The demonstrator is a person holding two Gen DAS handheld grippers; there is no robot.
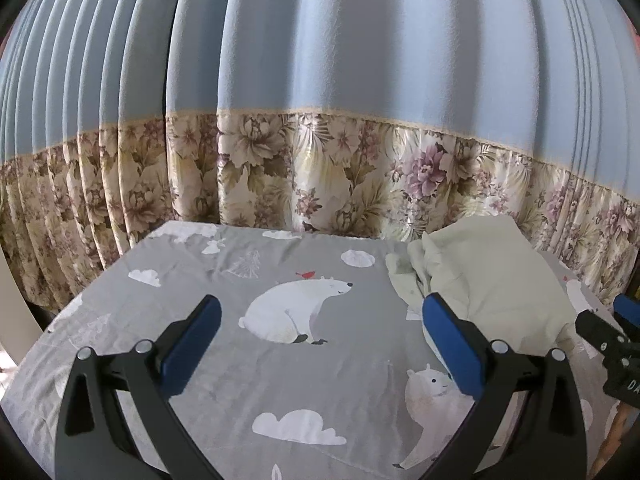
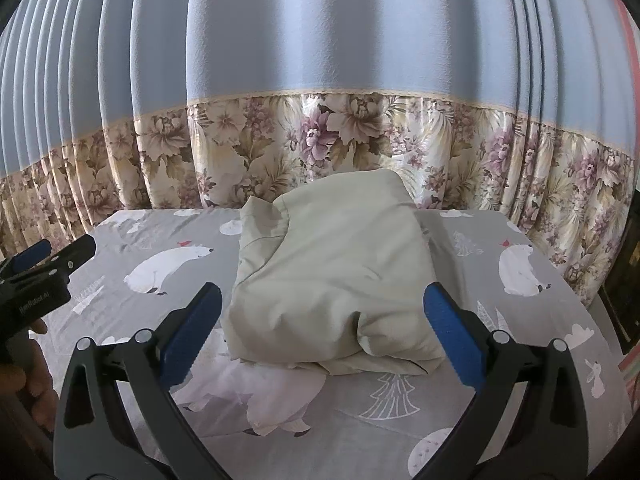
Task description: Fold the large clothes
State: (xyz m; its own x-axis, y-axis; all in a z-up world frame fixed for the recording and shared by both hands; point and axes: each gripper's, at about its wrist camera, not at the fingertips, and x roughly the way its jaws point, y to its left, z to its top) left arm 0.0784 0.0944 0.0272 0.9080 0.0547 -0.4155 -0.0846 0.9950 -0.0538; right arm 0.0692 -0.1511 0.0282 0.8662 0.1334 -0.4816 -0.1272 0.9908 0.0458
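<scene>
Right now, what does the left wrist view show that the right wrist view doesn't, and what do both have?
Only the left wrist view: the open left claw over bare bedsheet, with the right claw at the right edge.

Only the right wrist view: the whole pale green garment, bundled into a compact pile ahead of the open right claw, plus a hand holding the left claw.

Both: the garment, polar-bear sheet and the blue floral-hemmed curtain; neither claw holds anything.
</scene>
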